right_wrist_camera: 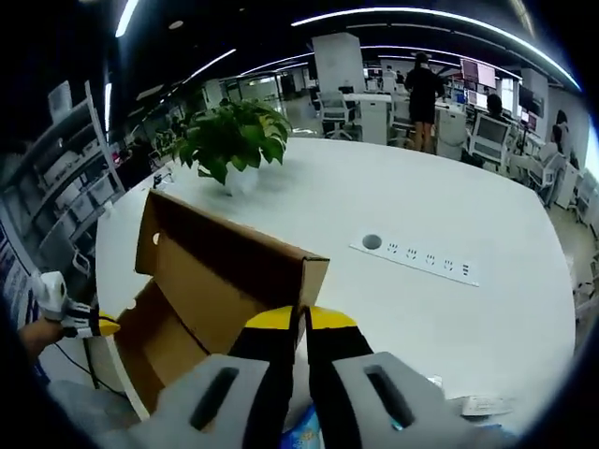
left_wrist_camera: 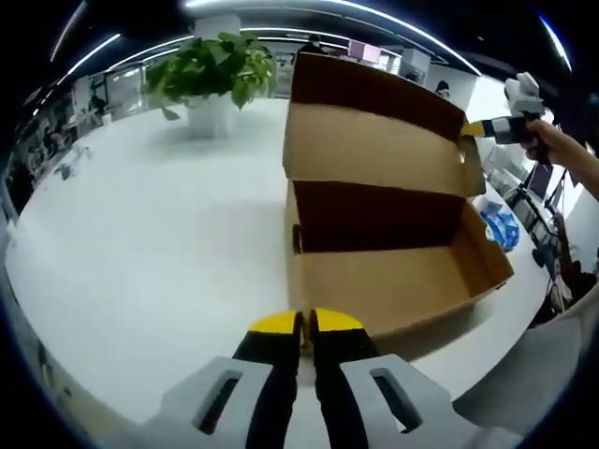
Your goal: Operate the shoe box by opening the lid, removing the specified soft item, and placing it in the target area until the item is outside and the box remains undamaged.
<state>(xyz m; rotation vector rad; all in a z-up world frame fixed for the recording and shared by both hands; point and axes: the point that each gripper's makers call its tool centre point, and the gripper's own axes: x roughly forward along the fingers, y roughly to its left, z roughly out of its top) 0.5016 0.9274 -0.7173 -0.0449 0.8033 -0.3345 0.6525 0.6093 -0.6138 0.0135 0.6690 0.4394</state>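
The brown cardboard shoe box (left_wrist_camera: 393,271) sits on the white table (left_wrist_camera: 150,253), its lid (left_wrist_camera: 374,131) raised upright and its inside bare as far as it shows. The left gripper (left_wrist_camera: 305,323) has its fingers pressed together at the box's near edge. The right gripper (right_wrist_camera: 301,318) pinches the lid's edge, fingers almost closed.

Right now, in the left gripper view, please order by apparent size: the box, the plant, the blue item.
1. Box, open, clearly largest.
2. Plant, but it stands farther away on the table, so its true size is unsure.
3. Blue item, smallest, partly hidden behind the box.
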